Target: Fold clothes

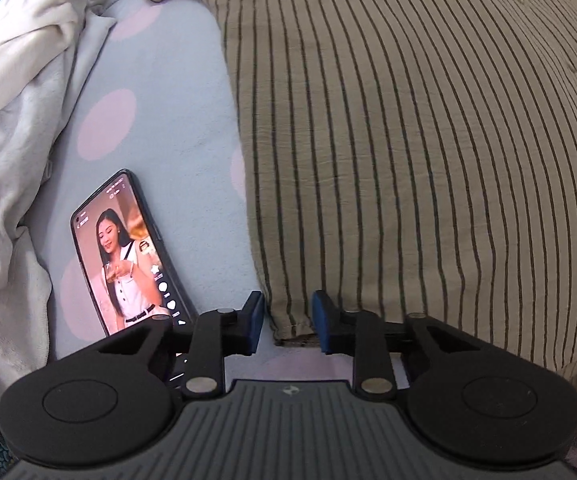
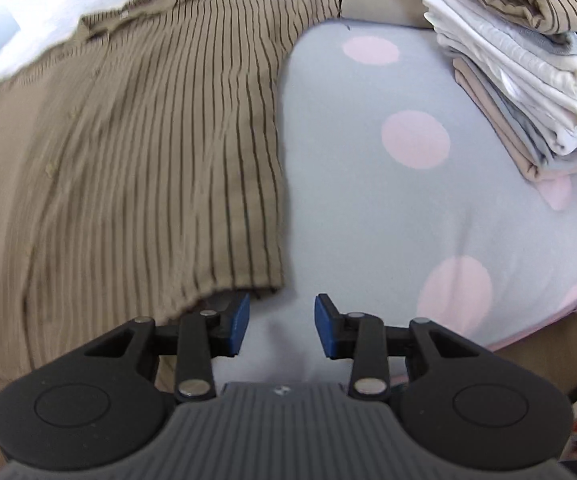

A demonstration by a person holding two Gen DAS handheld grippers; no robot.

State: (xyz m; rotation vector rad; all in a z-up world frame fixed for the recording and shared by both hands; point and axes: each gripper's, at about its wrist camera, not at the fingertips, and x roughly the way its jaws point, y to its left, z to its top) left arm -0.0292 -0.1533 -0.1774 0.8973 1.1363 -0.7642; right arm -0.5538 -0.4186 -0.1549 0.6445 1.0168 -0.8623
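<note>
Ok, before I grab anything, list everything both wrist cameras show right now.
striped shirt: one, tan with dark stripes, spread flat on the bed
folded stack: one pile, white, grey and beige with a striped piece on top, far right
phone: one, black, screen lit, left of the shirt
unfolded clothes: one heap, white and grey, far left
bedsheet: one, grey with pink dots
left gripper: open, at the shirt's hem corner
right gripper: open, over the sheet beside the hem

No legible text, even on the lit phone [image 1: 128, 256] screen's tiny captions.
</note>
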